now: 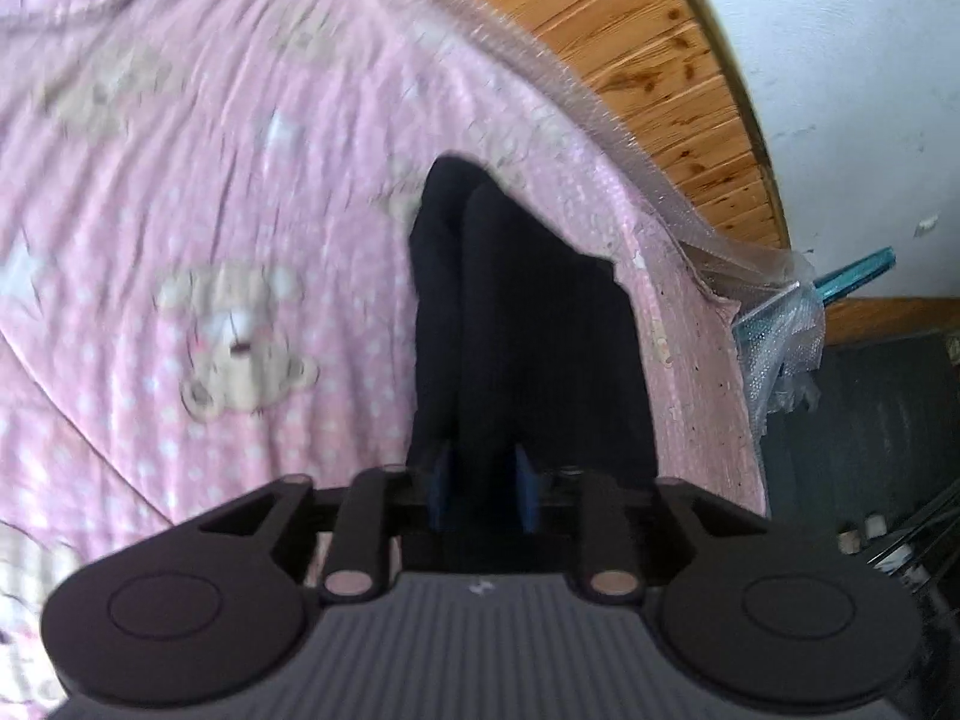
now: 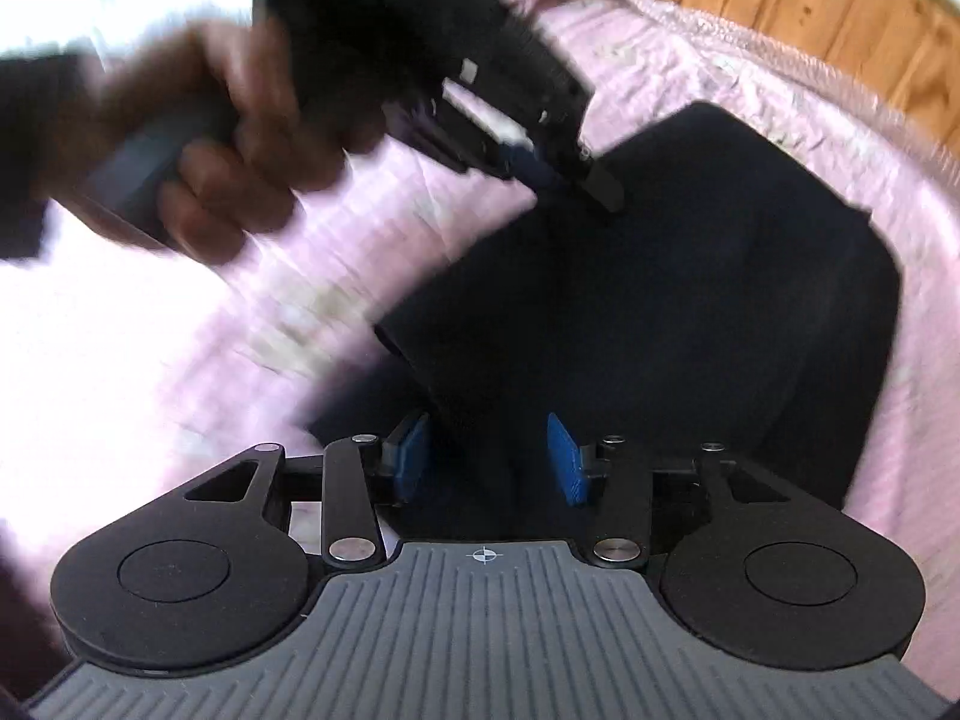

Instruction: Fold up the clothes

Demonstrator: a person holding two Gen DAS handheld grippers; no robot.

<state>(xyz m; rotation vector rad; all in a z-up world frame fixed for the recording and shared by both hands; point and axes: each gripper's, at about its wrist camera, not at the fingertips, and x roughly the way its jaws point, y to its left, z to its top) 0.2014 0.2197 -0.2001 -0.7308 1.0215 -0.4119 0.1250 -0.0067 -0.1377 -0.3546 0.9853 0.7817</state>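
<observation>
A black garment [image 1: 528, 330] lies folded on a pink bed sheet [image 1: 210, 210] printed with teddy bears, close to the bed's edge. In the left wrist view my left gripper [image 1: 483, 483] has its blue pads apart, with a raised fold of the black cloth running between them. In the right wrist view the same garment [image 2: 690, 276] spreads wide and flat. My right gripper [image 2: 489, 459] stands open over its near edge, its pads well apart. A hand [image 2: 240, 138] holds the left gripper [image 2: 576, 180], blurred, with its tips at the garment's far left edge.
The bed edge curves past the garment, trimmed with clear bubble wrap [image 1: 780, 330]. Beyond it are wooden boards [image 1: 630, 42], a white wall [image 1: 852, 90] and a dark floor [image 1: 870, 420]. Pink sheet [image 2: 210, 330] stretches to the left of the garment.
</observation>
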